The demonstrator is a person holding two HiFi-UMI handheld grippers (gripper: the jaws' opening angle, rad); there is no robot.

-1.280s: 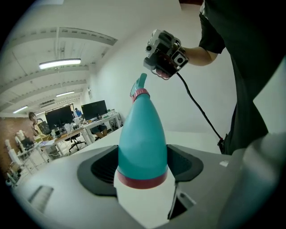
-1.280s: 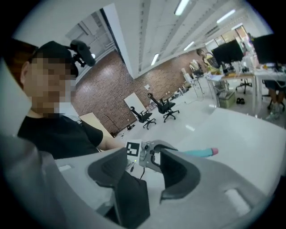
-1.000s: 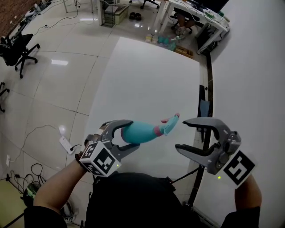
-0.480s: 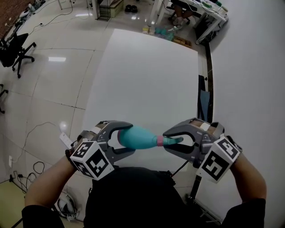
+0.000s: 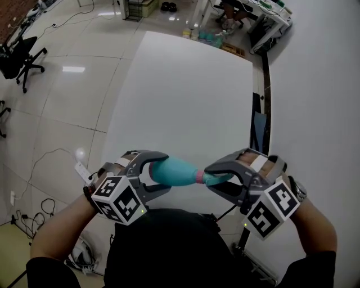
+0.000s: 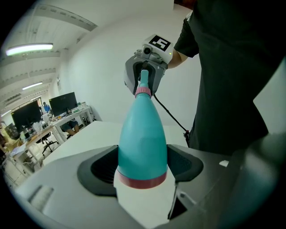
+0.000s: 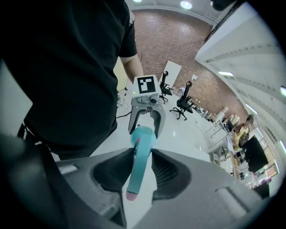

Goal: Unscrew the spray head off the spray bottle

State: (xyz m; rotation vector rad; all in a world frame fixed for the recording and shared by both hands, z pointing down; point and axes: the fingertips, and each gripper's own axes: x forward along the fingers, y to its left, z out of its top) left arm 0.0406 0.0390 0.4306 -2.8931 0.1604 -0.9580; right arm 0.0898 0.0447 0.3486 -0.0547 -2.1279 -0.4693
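A teal spray bottle (image 5: 175, 171) with a pink collar (image 5: 199, 176) is held level above the near edge of the white table (image 5: 185, 95). My left gripper (image 5: 163, 173) is shut on its wide body, near the pink base ring (image 6: 142, 181). The teal spray head (image 5: 218, 179) points right into my right gripper (image 5: 209, 178). In the right gripper view those jaws are closing, and their tips press both sides of the spray head (image 7: 138, 174). From the left gripper view the bottle (image 6: 143, 134) points at the right gripper (image 6: 144, 78).
My dark-clothed torso is close below both grippers. A white wall runs along the table's right side. On the floor to the left lie a power strip (image 5: 83, 169) and cables, with an office chair (image 5: 22, 56) farther off. Desks (image 5: 247, 17) stand beyond the table.
My right gripper has swung left from open air onto the spray head, and its jaws have narrowed around it. The left gripper keeps its hold on the bottle, now drawn slightly nearer.
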